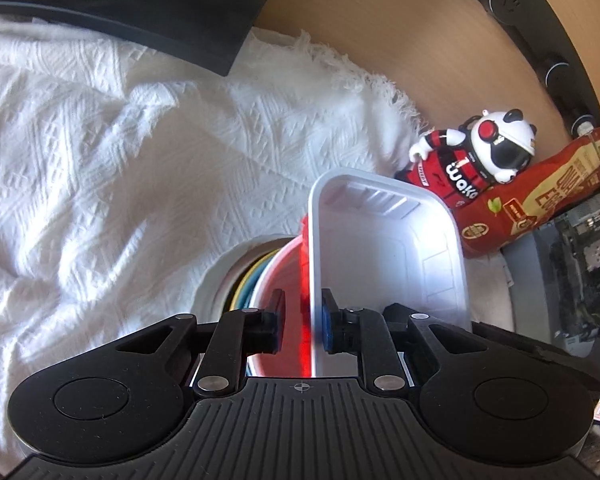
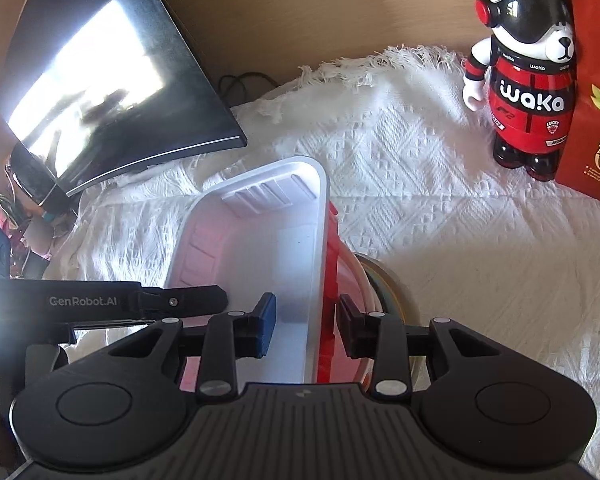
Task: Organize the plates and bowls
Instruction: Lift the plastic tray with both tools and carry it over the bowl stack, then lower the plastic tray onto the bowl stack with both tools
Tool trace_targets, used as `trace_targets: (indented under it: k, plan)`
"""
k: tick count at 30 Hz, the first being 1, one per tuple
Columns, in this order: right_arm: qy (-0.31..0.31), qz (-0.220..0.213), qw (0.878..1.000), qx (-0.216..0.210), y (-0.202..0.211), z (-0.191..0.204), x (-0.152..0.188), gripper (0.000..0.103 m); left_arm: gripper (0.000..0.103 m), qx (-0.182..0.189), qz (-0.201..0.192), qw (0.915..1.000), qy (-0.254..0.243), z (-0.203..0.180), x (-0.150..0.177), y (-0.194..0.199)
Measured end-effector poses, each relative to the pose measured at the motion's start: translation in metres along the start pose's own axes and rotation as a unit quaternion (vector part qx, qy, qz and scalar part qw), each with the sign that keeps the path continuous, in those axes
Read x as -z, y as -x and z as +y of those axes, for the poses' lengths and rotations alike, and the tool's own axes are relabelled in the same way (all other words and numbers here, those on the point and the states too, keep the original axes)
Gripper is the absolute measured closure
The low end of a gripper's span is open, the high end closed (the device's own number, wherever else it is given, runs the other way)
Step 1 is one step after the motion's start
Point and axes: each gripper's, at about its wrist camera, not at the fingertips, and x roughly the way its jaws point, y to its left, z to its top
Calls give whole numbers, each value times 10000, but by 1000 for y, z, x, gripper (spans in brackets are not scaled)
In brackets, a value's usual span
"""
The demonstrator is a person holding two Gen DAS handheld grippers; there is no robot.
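White tray (image 1: 400,256): rectangular, rounded corners, ribbed end wall, a bare inside; a red container (image 2: 332,280) sits under it.
Place: atop a stack of round plates and bowls (image 1: 256,276) with yellow and blue rims, on a white woven cloth (image 1: 120,160).
Left gripper (image 1: 302,320): narrow, pads nearly pinching tray's long rim.
Right gripper (image 2: 307,324): narrow, straddling the opposite rim; contact unclear.
Nearby: panda figurine (image 2: 524,80), red bag (image 2: 592,100).

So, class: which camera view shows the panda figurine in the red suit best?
The right wrist view: the panda figurine in the red suit stands upright, large and sharp. The left wrist view shows it smaller, tilted, partly behind the white rectangular plastic tray.
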Motion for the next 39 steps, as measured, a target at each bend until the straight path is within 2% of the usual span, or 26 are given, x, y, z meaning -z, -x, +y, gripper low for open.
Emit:
trace_targets:
  k: [10,12,15,20,25,29,39]
  plan:
    - [120,-42,9999,66,6,5,5,69,84,8,43,10000,50,5,5,9]
    - [168,-93,9998,96,10,6,6,69,84,76,32,9999,100,7,7,14]
    - [221,-120,9997,67,17,6,7,69,83,366,61,9992,121,3,5,23]
    - [317,-160,9994,-13,27,13,7,67,83,388,-130,9991,-78,-7,-6,33]
    - [161,-98,9998,-43,29,10,9,67,83,337,16,9994,-103,-8,-9,19]
    - [112,-43,9998,138,21,7,11,67,83,274,185,9994,-91,-9,-8,4]
    - [173,-92,9996,200,28,6,15,67,84,402,117,9991,36,0,-7,18]
